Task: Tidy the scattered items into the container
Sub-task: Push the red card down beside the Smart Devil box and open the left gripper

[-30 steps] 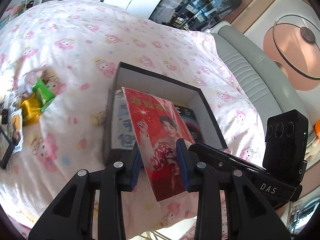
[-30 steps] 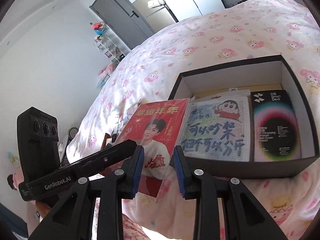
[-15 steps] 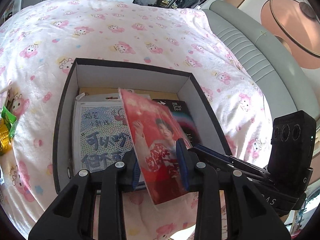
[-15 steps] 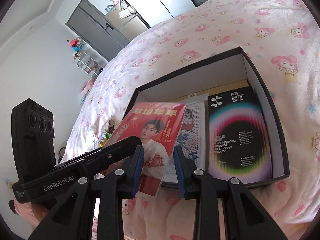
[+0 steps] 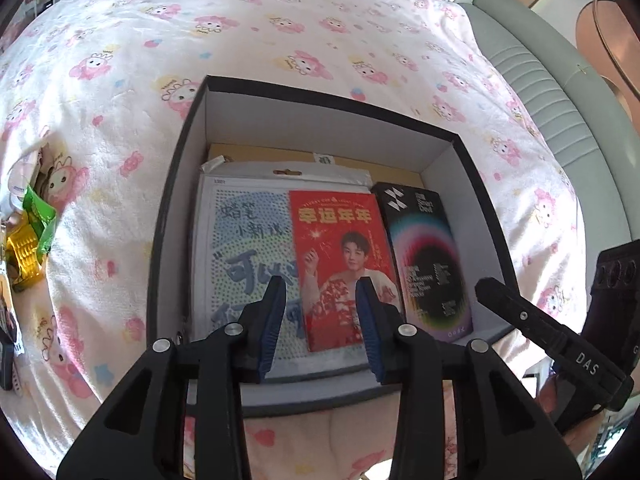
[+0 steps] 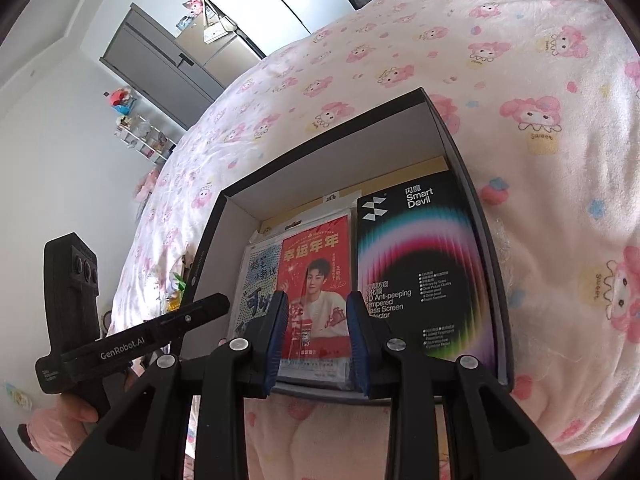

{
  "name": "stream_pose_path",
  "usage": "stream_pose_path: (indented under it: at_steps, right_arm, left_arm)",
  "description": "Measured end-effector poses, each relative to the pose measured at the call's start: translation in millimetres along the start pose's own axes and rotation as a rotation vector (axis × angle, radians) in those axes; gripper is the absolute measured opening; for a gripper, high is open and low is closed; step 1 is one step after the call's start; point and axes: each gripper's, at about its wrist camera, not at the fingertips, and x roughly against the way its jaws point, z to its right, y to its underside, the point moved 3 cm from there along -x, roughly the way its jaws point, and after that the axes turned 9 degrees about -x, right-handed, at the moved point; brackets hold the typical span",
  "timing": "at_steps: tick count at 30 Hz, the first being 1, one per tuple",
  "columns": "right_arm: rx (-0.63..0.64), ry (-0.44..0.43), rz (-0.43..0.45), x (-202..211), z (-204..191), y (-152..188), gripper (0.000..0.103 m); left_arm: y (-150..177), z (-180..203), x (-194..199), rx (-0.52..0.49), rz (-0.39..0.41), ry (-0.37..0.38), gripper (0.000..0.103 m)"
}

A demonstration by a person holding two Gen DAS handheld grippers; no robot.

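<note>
The red card (image 5: 340, 264) lies flat in the box (image 5: 176, 184); both the left gripper (image 5: 321, 312) and right gripper (image 6: 314, 332) hover released. Next likely comes fetching the green packet (image 5: 38, 216).

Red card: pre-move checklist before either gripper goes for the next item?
1. Red card inside the black box: ok, it lies flat on the blue-and-white dotted pack, beside the Smart Devil package.
2. Left gripper free of the card: ok, jaws apart, nothing between them.
3. Right gripper free: ok, jaws apart and empty.
4. Card clear of the box rim: ok, no edge pokes above the walls.
5. Next target located: ok, green packet and gold packet lie on the bedspread left of the box.
6. Height of each gripper above the box: cannot tell.
</note>
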Motion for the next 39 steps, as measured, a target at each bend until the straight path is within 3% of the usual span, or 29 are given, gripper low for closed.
stream_pose_path:
  at_steps: [3, 8, 12, 17, 22, 29, 34, 39]
  right_arm:
    - [0.016, -0.012, -0.016, -6, -11, -8, 0.026]
    - [0.048, 0.038, -0.022, -13, -12, -13, 0.026]
    - [0.039, 0.067, -0.037, -17, -3, -15, 0.026]
    - [0.014, 0.063, -0.057, -21, 4, -17, 0.027]
    - [0.014, 0.063, -0.053, -21, 3, -15, 0.027]
    - [-0.008, 0.068, -0.039, -15, 8, -16, 0.027]
    - [0.032, 0.085, -0.088, -31, 2, -20, 0.027]
    - [0.088, 0.095, -0.177, -55, -6, -23, 0.027]
  left_arm:
    - [-9, -7, -25, 0.058, -0.054, -0.012, 0.035]
    - [-9, -10, -64, 0.111, -0.166, 0.002, 0.035]
    - [-8, -3, -70, 0.084, -0.173, 0.007, 0.035]
    - [-10, 5, -74, 0.078, -0.2, 0.119, 0.035]
    - [-9, 17, -79, 0.043, -0.224, 0.169, 0.035]
    - [-23, 29, -82, 0.022, -0.217, 0.157, 0.035]
    - [-43, 10, -86, 0.05, -0.169, -0.003, 0.035]
    - [-48, 10, -98, 0.067, -0.202, 0.02, 0.035]
